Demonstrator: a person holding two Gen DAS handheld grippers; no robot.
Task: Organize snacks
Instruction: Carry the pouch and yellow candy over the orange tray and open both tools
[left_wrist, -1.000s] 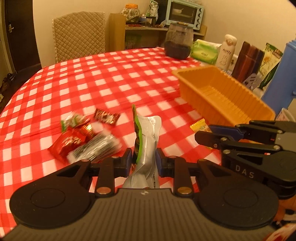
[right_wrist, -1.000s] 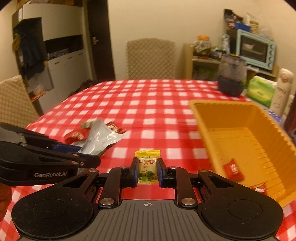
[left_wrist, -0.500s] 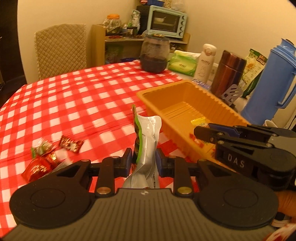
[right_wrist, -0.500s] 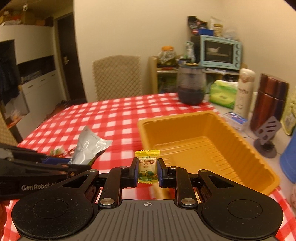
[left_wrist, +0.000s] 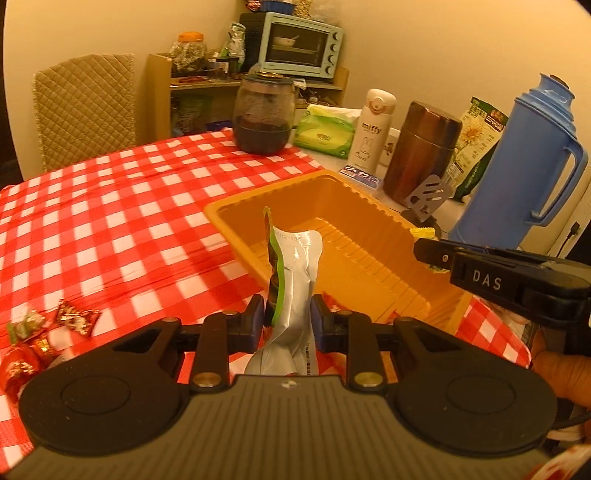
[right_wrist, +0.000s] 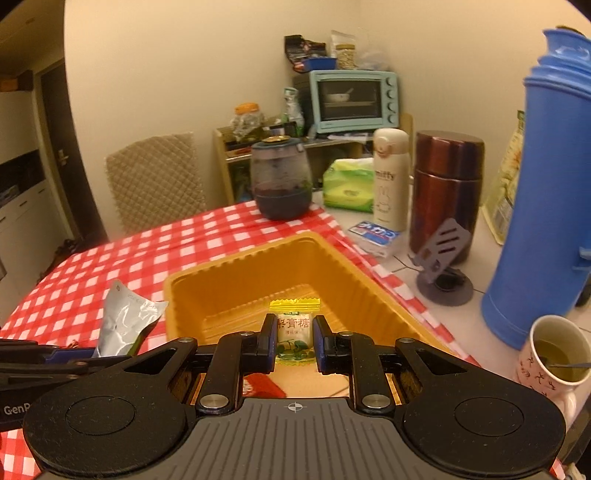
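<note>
Both hands have swung toward the orange tray (right_wrist: 354, 291), which a second ago lay off to the right and now fills the middle of each view. The right tongs (right_wrist: 294, 341), closed on a small yellow candy (right_wrist: 294, 332), now hang over the tray's near end, where half a second ago the tray still lay ahead of them. The left tongs (left_wrist: 287, 321) are clamped on a silver-and-green snack pouch (left_wrist: 295, 280) that stands upright between the jaws; they have come up to the tray's near left corner, and whether the pouch is past the rim cannot be told. A red wrapper (right_wrist: 264, 386) lies in the tray below the right tongs, so the tray appears to be the collecting place. A few loose sweets (left_wrist: 44, 332) have slid to the far left edge of the left view, left behind on the red-checked counter (left_wrist: 122, 206). Judging by this, two snacks are a release away from being stowed, with the candy better placed to drop first; the loose sweets remain to be fetched. A blue flask (right_wrist: 546, 192) and a mug (right_wrist: 554, 350) stand close on the right, near the right hand's path.
</note>
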